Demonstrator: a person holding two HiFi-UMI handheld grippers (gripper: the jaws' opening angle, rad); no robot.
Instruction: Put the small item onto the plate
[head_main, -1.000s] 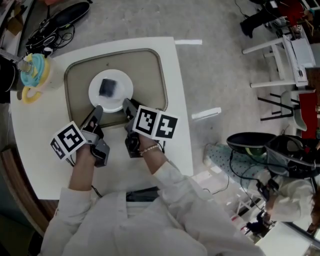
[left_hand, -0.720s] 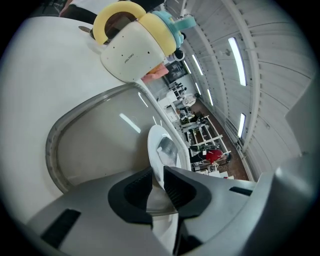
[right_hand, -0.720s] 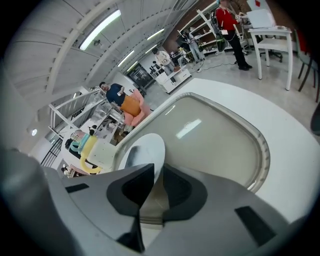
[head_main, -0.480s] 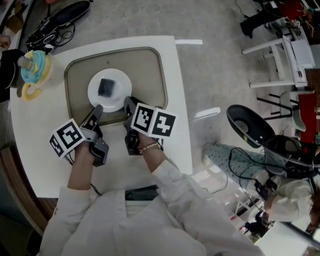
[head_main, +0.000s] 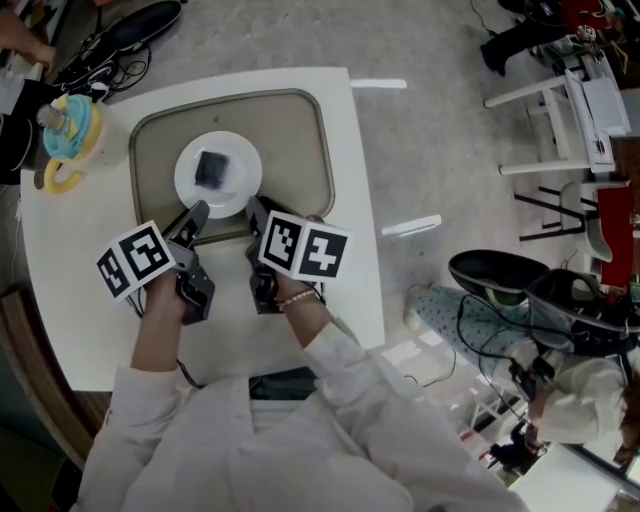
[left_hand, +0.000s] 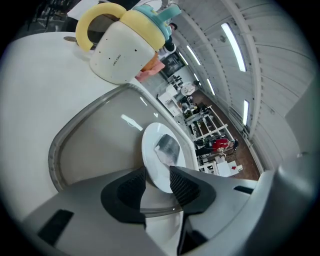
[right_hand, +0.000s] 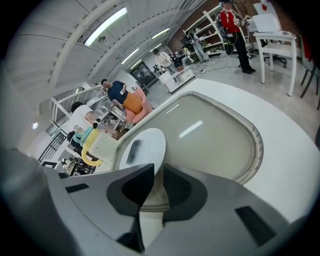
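Small item (head_main: 212, 170): we see it lying dark near the middle of the plate.
Plate (head_main: 242, 192): white, resting in the beige tray (head_main: 295, 150).
Left gripper (left_hand: 158, 176): our jaws have just been opening and stand wide, released; the plate's near rim shows in the gap.
Right gripper (right_hand: 158, 172): our jaws are slightly apart and empty, just short of the plate.

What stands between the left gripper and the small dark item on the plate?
Nothing visible does. The left gripper has just been opening its jaws, and the near rim of the plate shows between them. The small dark item lies just beyond, in the plate's middle, with only bare plate in between.
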